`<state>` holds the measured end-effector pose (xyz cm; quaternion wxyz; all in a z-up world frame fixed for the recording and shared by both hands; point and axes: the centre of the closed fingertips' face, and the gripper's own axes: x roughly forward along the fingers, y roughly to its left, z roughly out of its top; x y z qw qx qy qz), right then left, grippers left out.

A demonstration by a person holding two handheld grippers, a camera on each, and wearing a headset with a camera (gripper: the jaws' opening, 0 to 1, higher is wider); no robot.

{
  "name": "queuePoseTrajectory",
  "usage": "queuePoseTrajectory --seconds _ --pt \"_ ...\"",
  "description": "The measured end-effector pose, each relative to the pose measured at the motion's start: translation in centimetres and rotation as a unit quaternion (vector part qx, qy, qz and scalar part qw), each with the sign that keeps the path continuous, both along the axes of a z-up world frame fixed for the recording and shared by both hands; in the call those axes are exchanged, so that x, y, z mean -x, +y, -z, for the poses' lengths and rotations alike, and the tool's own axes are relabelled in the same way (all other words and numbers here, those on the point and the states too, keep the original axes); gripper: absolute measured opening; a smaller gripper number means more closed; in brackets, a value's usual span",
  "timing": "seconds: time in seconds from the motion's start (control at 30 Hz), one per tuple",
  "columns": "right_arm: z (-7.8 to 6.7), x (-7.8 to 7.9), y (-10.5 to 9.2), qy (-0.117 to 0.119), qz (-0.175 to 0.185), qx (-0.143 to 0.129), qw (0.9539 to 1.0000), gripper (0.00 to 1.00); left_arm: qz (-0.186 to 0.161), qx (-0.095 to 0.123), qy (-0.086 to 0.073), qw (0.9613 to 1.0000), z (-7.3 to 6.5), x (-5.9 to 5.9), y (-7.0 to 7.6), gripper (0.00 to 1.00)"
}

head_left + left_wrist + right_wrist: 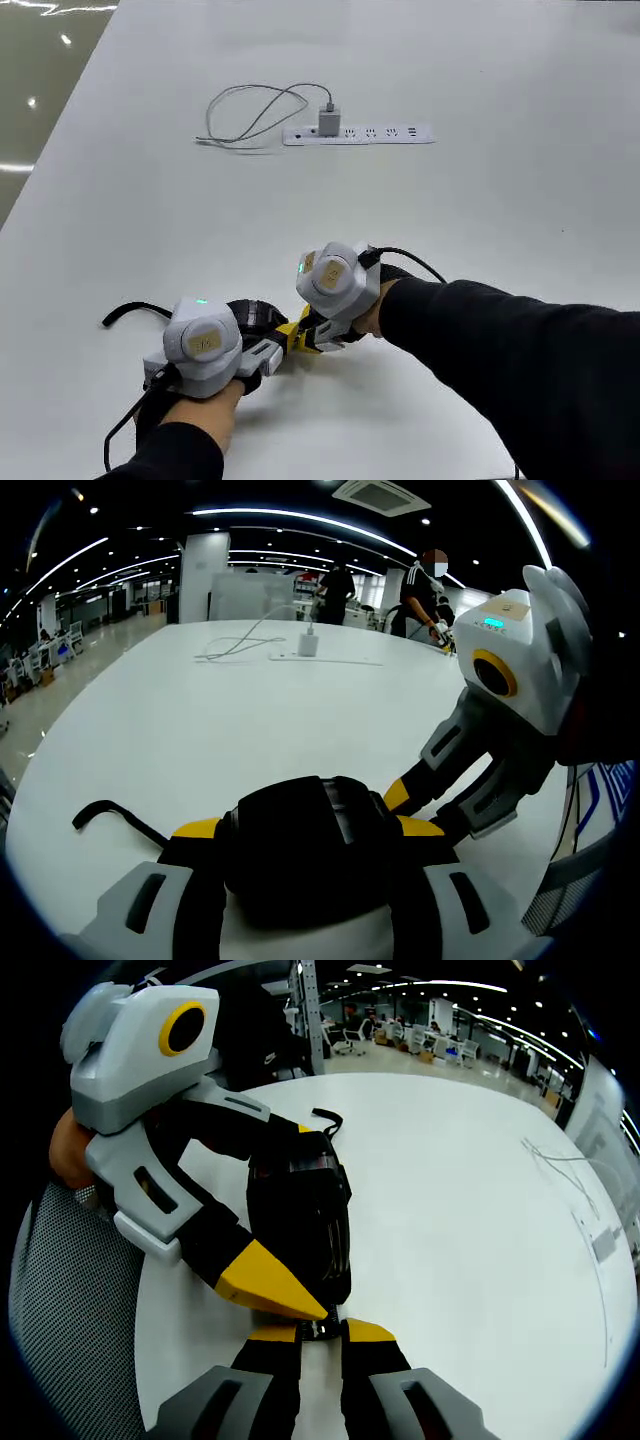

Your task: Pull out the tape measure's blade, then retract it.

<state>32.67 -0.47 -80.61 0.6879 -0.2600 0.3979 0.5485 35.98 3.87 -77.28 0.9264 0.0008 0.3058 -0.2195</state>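
Right gripper view: the black tape measure (300, 1200) sits close to the white bench's (450, 1210) edge, clamped between the fingers of the left gripper (308, 827). The fingers of the right gripper (321, 1332) pinch narrowly at its mouth. Bare bench runs ahead to a white power strip (358, 133).

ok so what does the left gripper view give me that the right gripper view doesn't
Left gripper view: the right gripper seen from outside, a white body with a lit green light, reaching in beside the black tape measure case.
Right gripper view: its jaws pinched on the dark blade tip at the case's mouth, plus the left gripper from outside, jaws astride the case.
Shared: the case clamped in the left jaws, its black wrist strap, the white table, and the white power strip with a looped cable.
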Motion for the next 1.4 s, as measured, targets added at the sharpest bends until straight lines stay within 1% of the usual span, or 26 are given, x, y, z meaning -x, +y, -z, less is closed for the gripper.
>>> queuePoseTrajectory --seconds 0.17,0.3,0.4,0.53,0.6,0.63,0.67,0.73,0.8,0.83,0.9,1.0,1.1,1.13,1.17,1.2,1.23,1.3,1.33,1.37,1.4 --pt "0.0 0.1 0.1 -0.004 -0.003 0.002 1.0000 0.12 0.000 0.005 0.003 1.0000 0.0 0.0 0.0 0.63" --pt "0.0 0.0 0.0 -0.005 -0.001 0.004 1.0000 0.12 0.000 0.005 0.006 1.0000 0.0 0.0 0.0 0.63" --pt "0.0 0.1 0.1 -0.010 -0.007 0.007 0.9999 0.12 0.003 0.004 0.009 0.9999 0.0 0.1 0.0 0.63" --pt "0.0 0.1 0.1 -0.011 -0.010 0.010 0.9998 0.12 0.008 -0.001 0.004 1.0000 -0.1 0.1 0.0 0.63" --pt "0.0 0.2 0.1 -0.014 -0.014 0.013 0.9997 0.12 0.012 -0.006 -0.002 0.9999 -0.4 0.1 0.0 0.63" --pt "0.0 0.2 0.0 -0.015 -0.015 0.014 0.9997 0.13 0.012 -0.005 -0.003 0.9999 -0.5 0.1 0.1 0.63" --pt "0.0 0.3 0.0 -0.015 -0.018 0.015 0.9996 0.14 0.009 0.002 -0.003 1.0000 -0.8 0.0 0.2 0.63" --pt "0.0 0.4 0.0 -0.017 -0.023 0.018 0.9994 0.15 0.008 0.007 0.000 0.9999 -1.1 -0.1 0.4 0.66" --pt "-0.1 0.5 0.0 -0.018 -0.027 0.019 0.9993 0.16 0.008 0.003 -0.002 1.0000 -1.2 -0.1 0.8 0.68" --pt "-0.1 0.6 0.0 -0.017 -0.029 0.020 0.9992 0.17 0.006 0.003 0.001 1.0000 -1.1 -0.2 1.1 0.70" --pt "-0.1 0.6 -0.1 -0.017 -0.029 0.021 0.9992 0.18 -0.002 0.011 0.012 0.9999 -0.9 -0.2 1.7 0.74" --pt "-0.3 0.6 -0.1 -0.019 -0.031 0.022 0.9991 0.18 -0.002 0.009 0.013 0.9999 -0.9 -0.1 2.1 0.79" --pt "-0.5 0.7 -0.2 -0.020 -0.033 0.022 0.9990 0.19 0.004 0.013 0.016 0.9998 -1.0 0.3 2.5 0.80" --pt "-0.5 0.7 -0.2 -0.021 -0.034 0.023 0.9989 0.20 0.004 0.022 0.017 0.9996 -1.1 0.3 2.5 0.82" --pt "-0.6 0.7 -0.2 -0.022 -0.036 0.024 0.9988 0.21 0.005 0.056 0.015 0.9983 -1.6 0.3 2.0 0.85" --pt "-0.7 0.8 -0.2 -0.023 -0.037 0.024 0.9987 0.21 0.007 0.049 0.018 0.9986 -1.5 0.4 2.3 0.88" --pt "-0.8 0.8 -0.2 -0.024 -0.039 0.025 0.9986 0.22 0.012 0.044 0.017 0.9988 -1.5 0.4 2.4 0.89" --pt "-0.9 0.9 -0.3 -0.026 -0.042 0.025 0.9985 0.22 0.024 0.041 0.014 0.9988 -1.7 0.4 2.4 0.90" --pt "-1.0 0.8 -0.3 -0.027 -0.042 0.024 0.9985 0.23 0.031 0.040 0.016 0.9986 -1.8 0.6 2.4 0.92" --pt "-1.1 0.8 -0.2 -0.027 -0.041 0.023 0.9985 0.23 0.032 0.039 0.013 0.9986 -1.9 0.5 2.4 0.94" --pt "-1.2 0.8 -0.2 -0.027 -0.041 0.022 0.9986 0.24 0.039 0.036 0.008 0.9986 -2.1 0.5 2.4 0.97"
